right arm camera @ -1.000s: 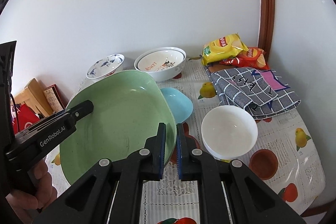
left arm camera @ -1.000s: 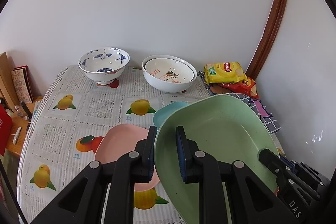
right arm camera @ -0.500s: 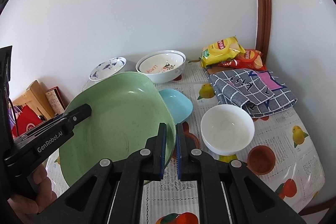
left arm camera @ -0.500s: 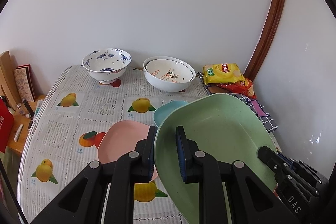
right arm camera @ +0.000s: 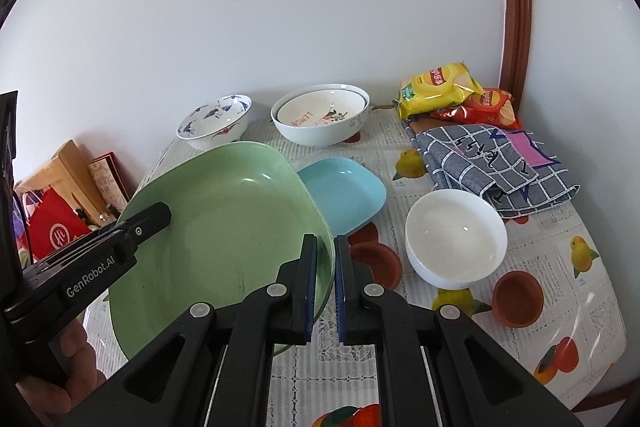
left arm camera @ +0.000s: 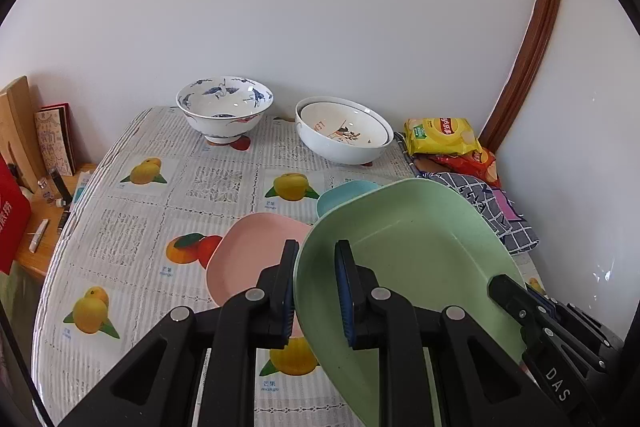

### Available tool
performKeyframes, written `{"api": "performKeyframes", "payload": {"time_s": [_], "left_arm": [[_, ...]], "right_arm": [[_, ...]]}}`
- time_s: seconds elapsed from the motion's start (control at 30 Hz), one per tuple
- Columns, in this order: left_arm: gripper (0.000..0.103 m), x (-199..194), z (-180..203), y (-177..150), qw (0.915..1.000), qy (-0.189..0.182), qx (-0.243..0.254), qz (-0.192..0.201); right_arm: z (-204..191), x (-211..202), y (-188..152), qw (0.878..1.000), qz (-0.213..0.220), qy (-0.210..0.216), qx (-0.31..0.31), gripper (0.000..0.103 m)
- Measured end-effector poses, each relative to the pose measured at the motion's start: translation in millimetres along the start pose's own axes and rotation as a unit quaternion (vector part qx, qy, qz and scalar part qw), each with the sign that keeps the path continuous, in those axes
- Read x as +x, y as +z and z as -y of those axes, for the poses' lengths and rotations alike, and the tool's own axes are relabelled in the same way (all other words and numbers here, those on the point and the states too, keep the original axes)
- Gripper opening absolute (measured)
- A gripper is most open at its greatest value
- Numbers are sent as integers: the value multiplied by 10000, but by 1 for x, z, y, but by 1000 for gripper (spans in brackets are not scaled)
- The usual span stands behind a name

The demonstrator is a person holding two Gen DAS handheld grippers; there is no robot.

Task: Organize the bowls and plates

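Note:
A large green plate [left arm camera: 416, 259] is held tilted above the table by both grippers. My left gripper [left arm camera: 317, 291] is shut on its left rim. My right gripper [right arm camera: 324, 283] is shut on its right rim; the green plate [right arm camera: 224, 223] fills the left of the right wrist view. A pink plate [left arm camera: 248, 251] lies on the table under and left of it. A blue plate [right arm camera: 344, 195] lies just beyond it. A plain white bowl [right arm camera: 456, 239] stands to the right. A blue-patterned bowl [left arm camera: 225, 113] and two nested white bowls [left arm camera: 344, 131] stand by the back wall.
Snack bags [right arm camera: 440, 87] and a folded checked cloth [right arm camera: 496, 163] lie at the back right. Two brown coasters [right arm camera: 518, 297] lie near the white bowl. A side shelf with books and a red bag [left arm camera: 12, 219] stands at the left. The table's right edge [right arm camera: 612, 355] is near.
Both grippers have lifted the green plate a little higher and nearer to me; the table and bowls look slightly farther. The grips are unchanged.

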State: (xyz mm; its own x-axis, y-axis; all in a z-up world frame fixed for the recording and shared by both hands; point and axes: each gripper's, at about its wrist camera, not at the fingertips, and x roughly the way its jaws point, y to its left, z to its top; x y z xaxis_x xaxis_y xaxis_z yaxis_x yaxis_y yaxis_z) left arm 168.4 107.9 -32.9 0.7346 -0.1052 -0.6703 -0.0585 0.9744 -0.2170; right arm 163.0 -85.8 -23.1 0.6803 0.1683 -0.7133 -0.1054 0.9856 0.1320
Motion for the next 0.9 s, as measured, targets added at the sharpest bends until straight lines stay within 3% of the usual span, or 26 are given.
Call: {"api": "performKeyframes", "payload": {"time_s": [0.9], "left_arm": [[18, 41, -77, -42, 9952, 439, -604, -635]], "right_arm": [[-53, 67, -38, 9950, -859, 248, -438, 8]]}}
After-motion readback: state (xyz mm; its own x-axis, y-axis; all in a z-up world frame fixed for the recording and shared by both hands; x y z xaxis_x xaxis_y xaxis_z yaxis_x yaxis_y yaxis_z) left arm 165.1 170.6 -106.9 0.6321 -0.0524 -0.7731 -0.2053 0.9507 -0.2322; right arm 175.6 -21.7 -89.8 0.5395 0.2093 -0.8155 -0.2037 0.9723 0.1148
